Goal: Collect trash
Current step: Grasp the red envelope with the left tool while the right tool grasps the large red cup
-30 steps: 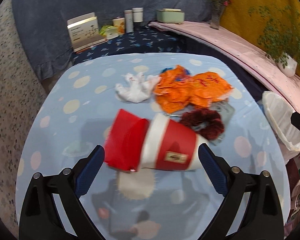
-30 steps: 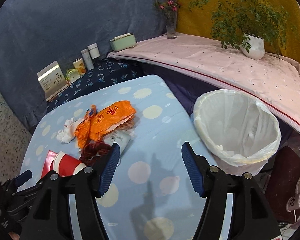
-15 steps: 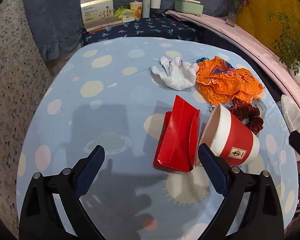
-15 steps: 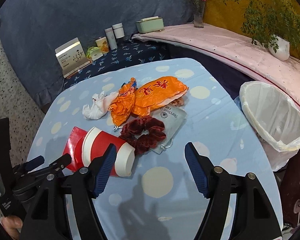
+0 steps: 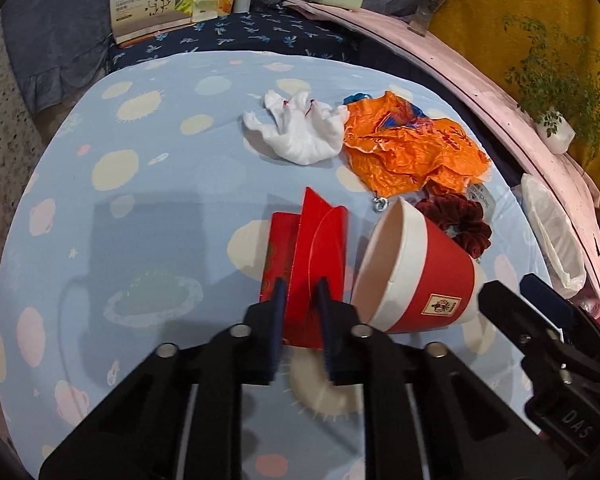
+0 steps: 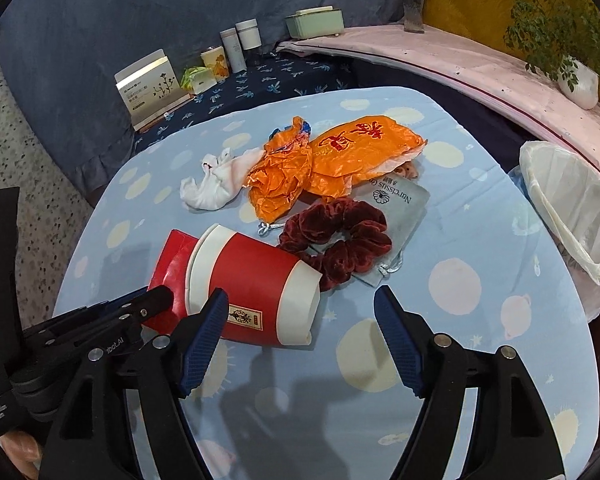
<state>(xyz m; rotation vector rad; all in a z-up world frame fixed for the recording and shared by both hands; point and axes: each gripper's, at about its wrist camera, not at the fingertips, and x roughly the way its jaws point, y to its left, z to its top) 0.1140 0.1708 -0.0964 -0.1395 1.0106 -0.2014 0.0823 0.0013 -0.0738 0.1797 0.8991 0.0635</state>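
My left gripper [image 5: 300, 296] is shut on the near edge of a flat red paper box [image 5: 312, 252], which lies on the blue spotted tablecloth [image 5: 140, 200]. A red and white paper cup [image 5: 416, 276] lies on its side right of it. My right gripper [image 6: 300, 320] is open and empty, just in front of the cup [image 6: 256, 292]. Behind lie a white crumpled tissue [image 6: 216, 184], an orange plastic bag [image 6: 332, 160], a dark red scrunchie [image 6: 340, 236] and a grey sachet [image 6: 400, 204]. A white-lined trash bin [image 6: 572, 208] stands at the table's right edge.
A dark blue shelf at the back holds a box [image 6: 152, 88], small jars [image 6: 240, 44] and a green case [image 6: 314, 22]. A pink ledge [image 6: 480, 68] with a potted plant [image 6: 580, 80] and a flower vase runs along the right.
My left gripper has moved in and closed on the red box. My right gripper has swung left from the bin and come down close to the cup.
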